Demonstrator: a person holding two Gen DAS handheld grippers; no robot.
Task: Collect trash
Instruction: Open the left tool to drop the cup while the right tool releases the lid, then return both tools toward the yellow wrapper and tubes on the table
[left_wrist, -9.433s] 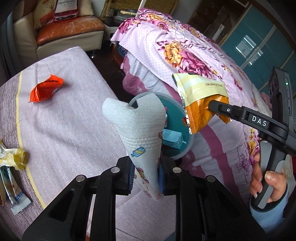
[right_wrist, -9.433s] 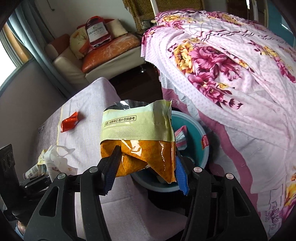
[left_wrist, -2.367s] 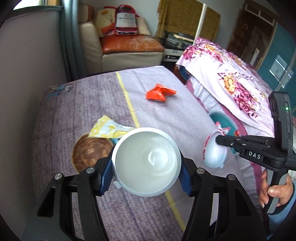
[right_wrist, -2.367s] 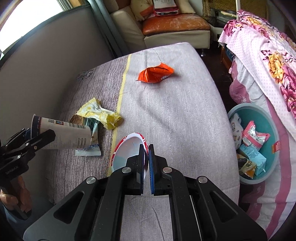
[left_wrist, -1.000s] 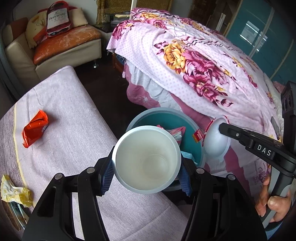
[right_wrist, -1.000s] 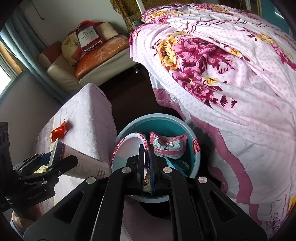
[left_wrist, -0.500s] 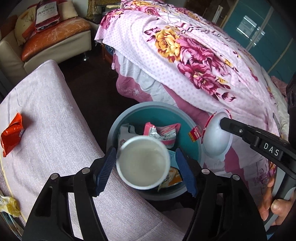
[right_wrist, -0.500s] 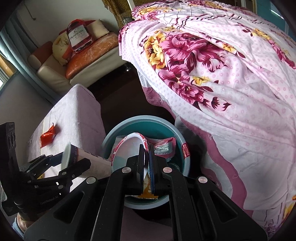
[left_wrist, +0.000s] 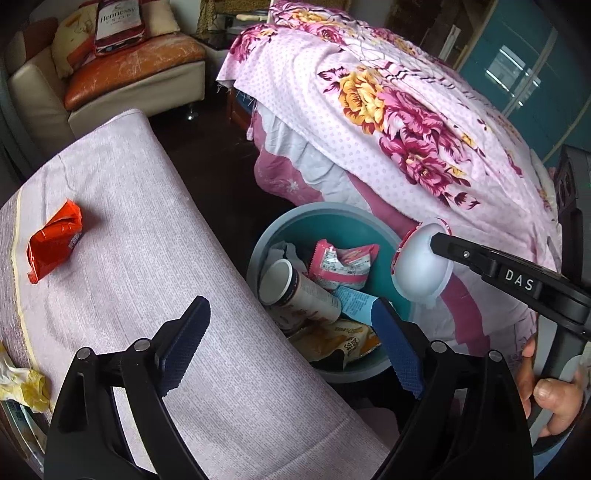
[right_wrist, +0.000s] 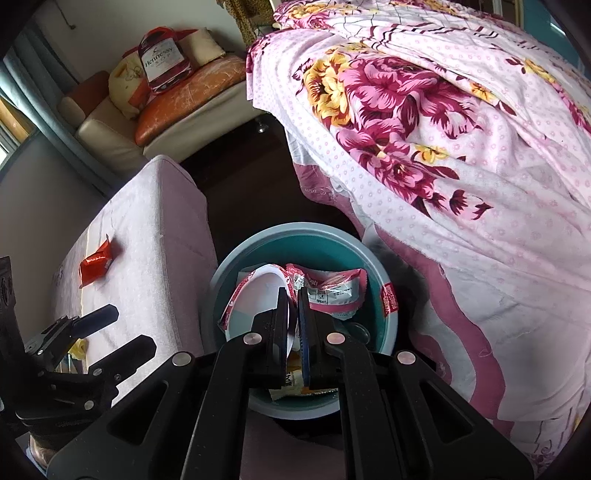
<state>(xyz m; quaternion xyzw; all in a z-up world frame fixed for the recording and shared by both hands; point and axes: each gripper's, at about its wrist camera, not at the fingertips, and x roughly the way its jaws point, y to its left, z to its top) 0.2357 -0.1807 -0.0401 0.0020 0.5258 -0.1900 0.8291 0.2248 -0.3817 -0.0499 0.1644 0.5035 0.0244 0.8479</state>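
Observation:
A teal trash bin (left_wrist: 328, 221) stands on the floor between the table and the bed, holding wrappers and a paper cup (left_wrist: 295, 291) lying on its side. My left gripper (left_wrist: 291, 325) is open and empty above the bin's near rim. My right gripper (right_wrist: 293, 295) is shut on a white paper bowl with a red rim (right_wrist: 258, 291), held over the bin (right_wrist: 384, 321). The bowl also shows in the left wrist view (left_wrist: 421, 266). An orange wrapper (left_wrist: 55, 240) and a yellow wrapper (left_wrist: 22, 384) lie on the table.
The table with its lilac cloth (left_wrist: 155, 258) is to the left of the bin. A bed with a floral pink cover (left_wrist: 388, 110) is to the right. A sofa (left_wrist: 129, 70) stands at the back. A flat packet (left_wrist: 16, 417) lies at the table's left edge.
My left gripper has opened and the paper cup has dropped into the bin. My right gripper has held the bowl over the bin throughout.

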